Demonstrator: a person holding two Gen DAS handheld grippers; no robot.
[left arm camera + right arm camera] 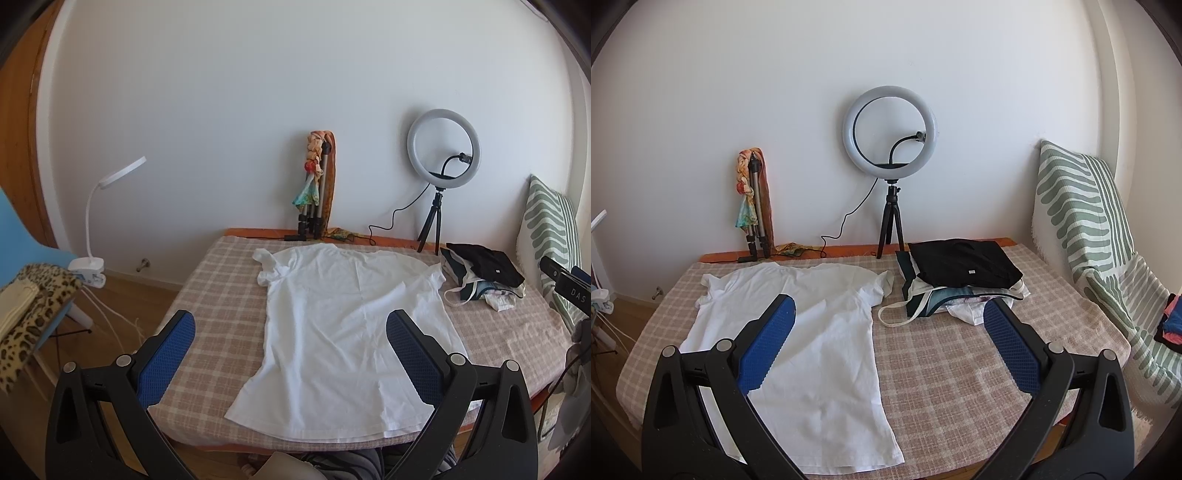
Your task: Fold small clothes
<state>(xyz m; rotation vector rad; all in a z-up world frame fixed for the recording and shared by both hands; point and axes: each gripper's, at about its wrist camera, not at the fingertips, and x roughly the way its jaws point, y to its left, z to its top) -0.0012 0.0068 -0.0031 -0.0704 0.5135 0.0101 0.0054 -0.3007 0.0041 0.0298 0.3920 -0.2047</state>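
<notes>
Your left gripper [291, 328] hangs above the near edge of the table with its jaws spread wide and nothing between them; its blue pads [168, 360] are ribbed rubber on black plastic arms; your right gripper [888, 321] is likewise wide apart and empty. The white T-shirt [343, 332] lies flat on the checked pink-and-cream tablecloth [942, 369], thin soft cotton with faint creases, hem toward you and neck toward the wall; its left sleeve [267, 264] is bunched and crumpled. Just beside the shirt's right shoulder sits a loose pile of clothes [956, 280], a black garment on top, pale straps trailing onto the cloth. A round ring light [891, 133] on a small black tripod stands at the wall; a green-striped woven cushion [1082, 221] leans at the right.
</notes>
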